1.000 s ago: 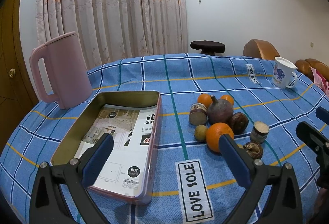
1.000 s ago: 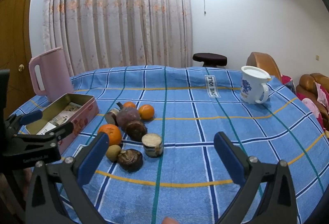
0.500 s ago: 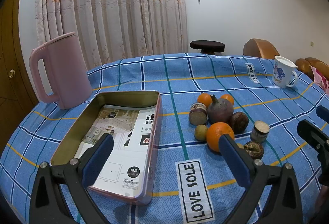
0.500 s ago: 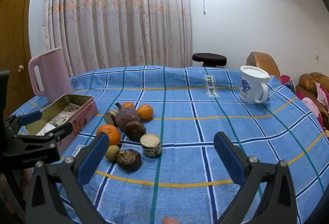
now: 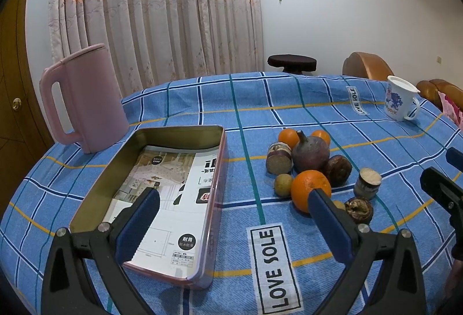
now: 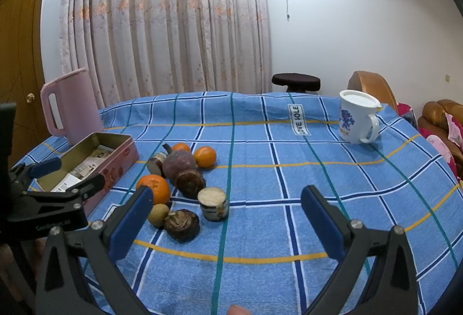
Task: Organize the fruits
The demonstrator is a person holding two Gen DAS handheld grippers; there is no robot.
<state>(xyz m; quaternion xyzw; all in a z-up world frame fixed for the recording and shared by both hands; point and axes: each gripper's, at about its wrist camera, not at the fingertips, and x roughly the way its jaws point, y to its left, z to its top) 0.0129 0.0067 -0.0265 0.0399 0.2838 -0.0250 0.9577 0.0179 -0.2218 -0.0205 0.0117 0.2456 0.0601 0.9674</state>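
Note:
A cluster of fruits lies mid-table: a large orange (image 5: 310, 190) (image 6: 153, 189), two smaller oranges (image 5: 288, 138) (image 6: 205, 156), a dark purple round fruit (image 5: 310, 154) (image 6: 179, 166), a small yellow-green fruit (image 5: 283, 185) (image 6: 158, 214), brown fruits (image 5: 337, 166) (image 6: 182, 225) and cut pieces (image 5: 367, 179) (image 6: 213, 203). An open pink tin (image 5: 215, 184) (image 6: 115, 161), lined with printed paper, sits left of them. My left gripper (image 5: 231, 222) hovers open between tin and fruit. My right gripper (image 6: 227, 216) is open, holding nothing, just in front of the fruit.
A pink jug (image 5: 84, 98) (image 6: 72, 109) stands behind the tin at the back left. A white mug (image 5: 400, 102) (image 6: 357, 121) with a blue print sits far right. The blue checked tablecloth (image 6: 289, 170) covers the round table; brown chairs (image 6: 373, 86) lie beyond.
Almost nothing: the right wrist view has crept slightly forward and down towards the fruit. Both grippers stay open and no fruit has moved.

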